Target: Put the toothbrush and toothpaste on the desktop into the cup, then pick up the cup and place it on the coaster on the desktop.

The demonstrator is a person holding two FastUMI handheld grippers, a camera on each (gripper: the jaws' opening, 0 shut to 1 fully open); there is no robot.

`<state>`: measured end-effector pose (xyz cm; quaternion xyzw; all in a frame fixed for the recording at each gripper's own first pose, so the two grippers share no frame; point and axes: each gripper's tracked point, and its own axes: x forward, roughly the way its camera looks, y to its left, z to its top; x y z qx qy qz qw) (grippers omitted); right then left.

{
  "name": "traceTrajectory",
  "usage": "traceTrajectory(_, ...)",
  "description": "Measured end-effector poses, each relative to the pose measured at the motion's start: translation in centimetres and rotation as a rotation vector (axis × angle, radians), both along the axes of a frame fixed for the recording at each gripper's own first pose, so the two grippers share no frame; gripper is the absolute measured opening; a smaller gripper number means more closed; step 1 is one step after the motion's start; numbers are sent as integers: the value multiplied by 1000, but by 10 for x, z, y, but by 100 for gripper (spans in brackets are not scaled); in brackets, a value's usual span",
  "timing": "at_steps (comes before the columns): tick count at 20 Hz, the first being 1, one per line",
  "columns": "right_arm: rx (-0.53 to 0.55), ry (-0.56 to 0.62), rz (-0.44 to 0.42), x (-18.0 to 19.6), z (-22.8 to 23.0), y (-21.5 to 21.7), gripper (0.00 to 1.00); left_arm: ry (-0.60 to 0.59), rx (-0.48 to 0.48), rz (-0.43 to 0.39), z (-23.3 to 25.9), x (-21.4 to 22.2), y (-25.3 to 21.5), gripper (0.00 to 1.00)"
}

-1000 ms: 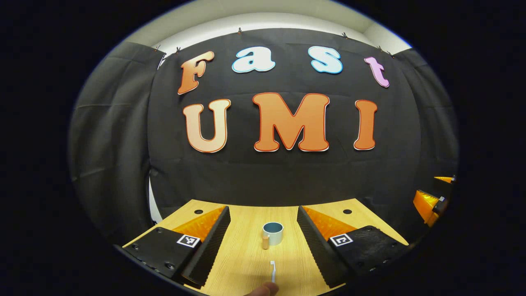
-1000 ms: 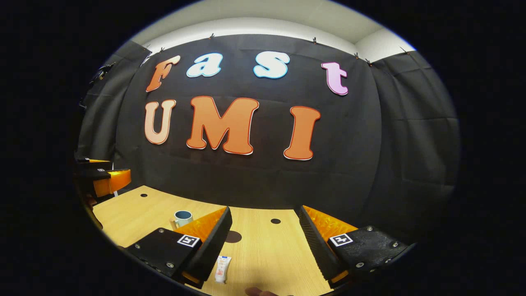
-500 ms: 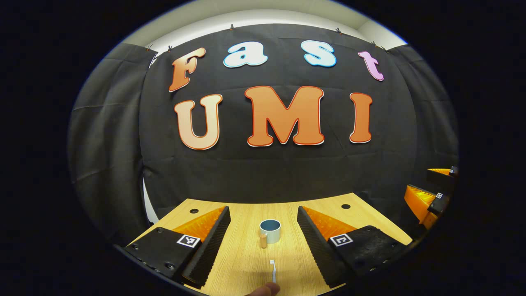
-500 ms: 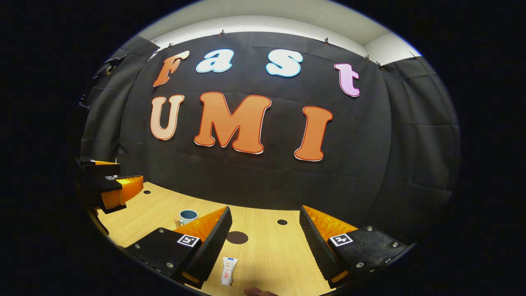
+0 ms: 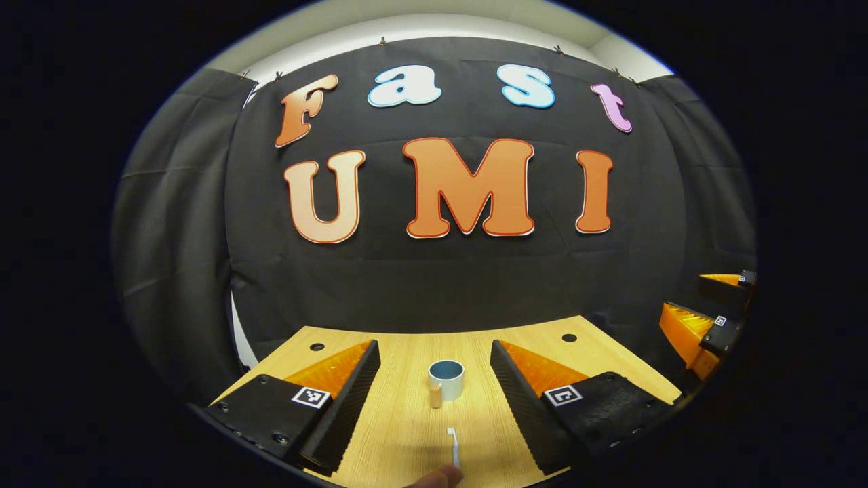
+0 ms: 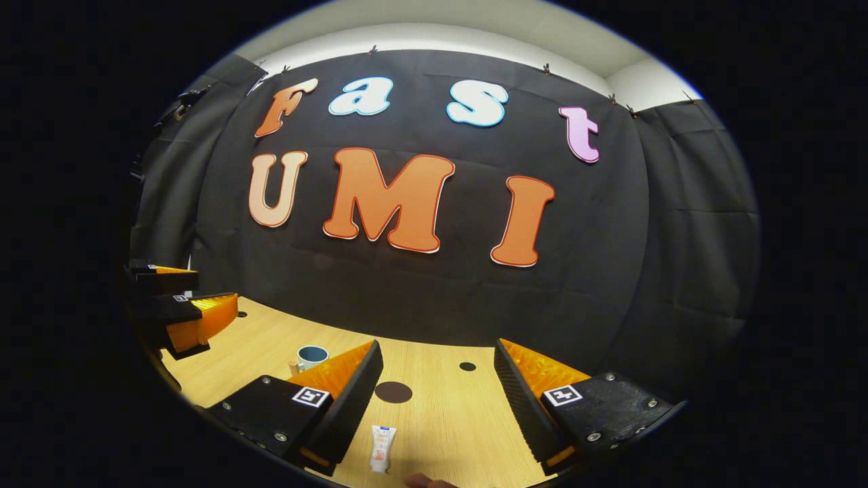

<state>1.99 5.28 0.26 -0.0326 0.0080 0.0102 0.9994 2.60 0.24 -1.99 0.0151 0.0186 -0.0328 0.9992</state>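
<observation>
The left gripper [image 5: 434, 407] hangs level with its jaws spread wide and nothing between them. The right gripper [image 6: 437, 407] is posed the same, jaws wide apart and bare, each fingertip well clear of the other.

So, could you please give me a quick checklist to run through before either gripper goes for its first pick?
1. Left gripper open: ok, fingers wide apart.
2. Right gripper open: ok, fingers wide apart, nothing held.
3. Toothbrush within the left gripper's line: ok, it lies flat on the desk between the fingers, near the view's bottom edge.
4. Cup upright and empty: ok, standing with its mouth up beyond the toothbrush; nothing shows inside it.
5. Toothpaste lined up for the right gripper: not ok, it lies flat off to the left, close by the left finger.
6. Coaster free: ok, the dark round disc is bare.
</observation>
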Motion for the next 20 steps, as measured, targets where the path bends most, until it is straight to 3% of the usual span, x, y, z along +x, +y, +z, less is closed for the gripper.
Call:
traceTrajectory(7,10,54,21,-1,-18,14,99,20,46,-26,-18,10,5,98)
traceTrajectory(11,15,125,44,1,-44,20,99,79,67,-24,-58,12,7,98)
traceTrajectory(20,-14,310,83,-1,-104,27,99,334,54,-113,-190,20,-28,99)
